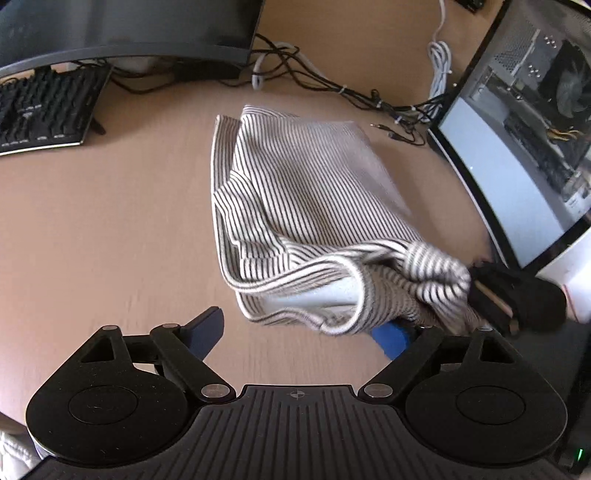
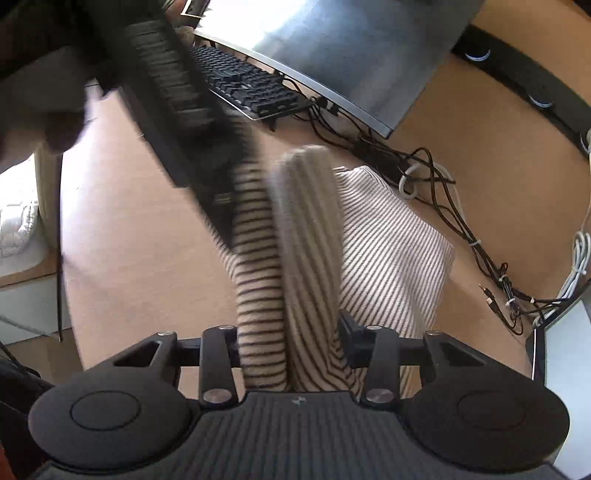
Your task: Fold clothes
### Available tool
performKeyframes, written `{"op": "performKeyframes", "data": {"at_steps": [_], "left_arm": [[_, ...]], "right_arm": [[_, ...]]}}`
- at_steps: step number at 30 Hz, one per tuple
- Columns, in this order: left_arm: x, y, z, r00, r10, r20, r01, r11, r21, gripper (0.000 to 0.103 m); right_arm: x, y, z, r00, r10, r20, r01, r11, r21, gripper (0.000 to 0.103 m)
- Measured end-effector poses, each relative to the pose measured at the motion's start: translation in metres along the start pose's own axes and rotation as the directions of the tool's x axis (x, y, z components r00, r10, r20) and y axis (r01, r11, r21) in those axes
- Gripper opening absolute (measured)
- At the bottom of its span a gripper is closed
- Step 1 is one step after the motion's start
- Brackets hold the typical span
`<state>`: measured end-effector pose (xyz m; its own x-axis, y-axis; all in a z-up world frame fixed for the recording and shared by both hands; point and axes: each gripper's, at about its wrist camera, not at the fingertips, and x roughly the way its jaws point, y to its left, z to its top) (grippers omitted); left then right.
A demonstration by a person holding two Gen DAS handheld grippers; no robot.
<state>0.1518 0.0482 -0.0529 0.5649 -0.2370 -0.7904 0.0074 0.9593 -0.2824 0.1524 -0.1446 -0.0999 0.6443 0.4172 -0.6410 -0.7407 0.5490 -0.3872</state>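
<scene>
A black-and-white striped garment (image 1: 306,184) lies partly folded on the tan table (image 1: 110,221). Its near right corner is lifted and bunched in my right gripper (image 1: 517,299), the black shape at the right edge of the left wrist view. My left gripper (image 1: 299,323) stands wide open just in front of the garment's hanging hem, which drapes over its blue right finger (image 1: 391,339). In the right wrist view the striped garment (image 2: 388,251) rises in a thick roll out of my right gripper (image 2: 291,332), which is shut on it, fingertips hidden. The left gripper (image 2: 177,96) is a dark blur.
A black keyboard (image 1: 44,110) and a monitor (image 1: 129,26) sit at the back left. Tangled black cables (image 1: 332,85) and a white cable (image 1: 439,62) run behind the garment. A glass-sided computer case (image 1: 517,147) stands close on the right.
</scene>
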Motion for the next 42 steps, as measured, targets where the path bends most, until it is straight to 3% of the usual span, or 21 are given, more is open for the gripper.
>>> {"op": "performKeyframes", "data": {"at_steps": [4,7,12,17,19,22,24,26,29,33,36,38,40,42], "left_arm": [[-0.025,0.018,0.002,0.997,-0.066,0.035,0.067,0.998,-0.017,0.094],[-0.028,0.032,0.017,0.996,-0.065,0.06,0.065,0.998,-0.007,0.093],[-0.011,0.046,0.051,0.994,-0.074,0.08,0.067,0.994,0.084,0.073],[0.032,0.034,0.07,0.975,-0.221,0.019,0.21,0.948,0.241,0.054],[0.052,0.03,0.073,0.965,-0.259,-0.027,0.257,0.93,0.261,0.053],[0.08,0.027,0.073,0.954,-0.284,-0.097,0.3,0.906,0.299,0.055],[0.088,0.025,0.07,0.952,-0.291,-0.097,0.307,0.891,0.335,0.057],[0.088,0.03,0.071,0.943,-0.317,-0.105,0.334,0.887,0.319,0.055],[0.077,0.064,0.075,0.929,-0.362,-0.079,0.37,0.907,0.198,0.048],[0.048,0.103,0.077,0.922,-0.387,-0.009,0.386,0.917,0.103,0.061],[0.026,0.109,0.082,0.915,-0.402,0.029,0.395,0.908,0.138,0.076],[0.017,0.102,0.086,0.907,-0.419,0.04,0.406,0.896,0.178,0.082],[0.012,0.088,0.088,0.901,-0.432,0.036,0.412,0.88,0.236,0.084],[0.016,0.068,0.09,0.906,-0.422,0.017,0.396,0.862,0.317,0.084]], "right_arm": [[-0.005,-0.021,0.004,0.999,0.017,-0.041,-0.017,1.0,0.003,0.032],[-0.009,-0.024,0.007,0.993,0.066,-0.094,-0.067,0.998,-0.002,0.031],[-0.031,0.005,0.015,0.961,0.189,-0.203,-0.211,0.973,-0.096,0.029],[-0.064,0.009,0.042,0.909,0.239,-0.341,-0.322,0.922,-0.213,0.028],[-0.073,-0.002,0.064,0.892,0.232,-0.387,-0.352,0.895,-0.275,0.028],[-0.074,-0.023,0.103,0.899,0.182,-0.4,-0.353,0.839,-0.413,0.029],[-0.058,-0.038,0.125,0.905,0.155,-0.396,-0.352,0.796,-0.492,0.031],[-0.024,-0.05,0.135,0.897,0.176,-0.406,-0.379,0.779,-0.5,0.035],[0.033,-0.058,0.134,0.872,0.197,-0.447,-0.422,0.766,-0.485,0.038],[0.083,-0.057,0.106,0.853,0.203,-0.481,-0.433,0.791,-0.432,0.04],[0.075,-0.064,0.105,0.878,0.18,-0.443,-0.367,0.848,-0.383,0.046],[0.071,-0.069,0.104,0.894,0.161,-0.419,-0.321,0.881,-0.347,0.057],[0.063,-0.073,0.104,0.911,0.134,-0.39,-0.266,0.914,-0.307,0.063],[0.042,-0.076,0.106,0.939,0.068,-0.336,-0.161,0.953,-0.256,0.073]]}}
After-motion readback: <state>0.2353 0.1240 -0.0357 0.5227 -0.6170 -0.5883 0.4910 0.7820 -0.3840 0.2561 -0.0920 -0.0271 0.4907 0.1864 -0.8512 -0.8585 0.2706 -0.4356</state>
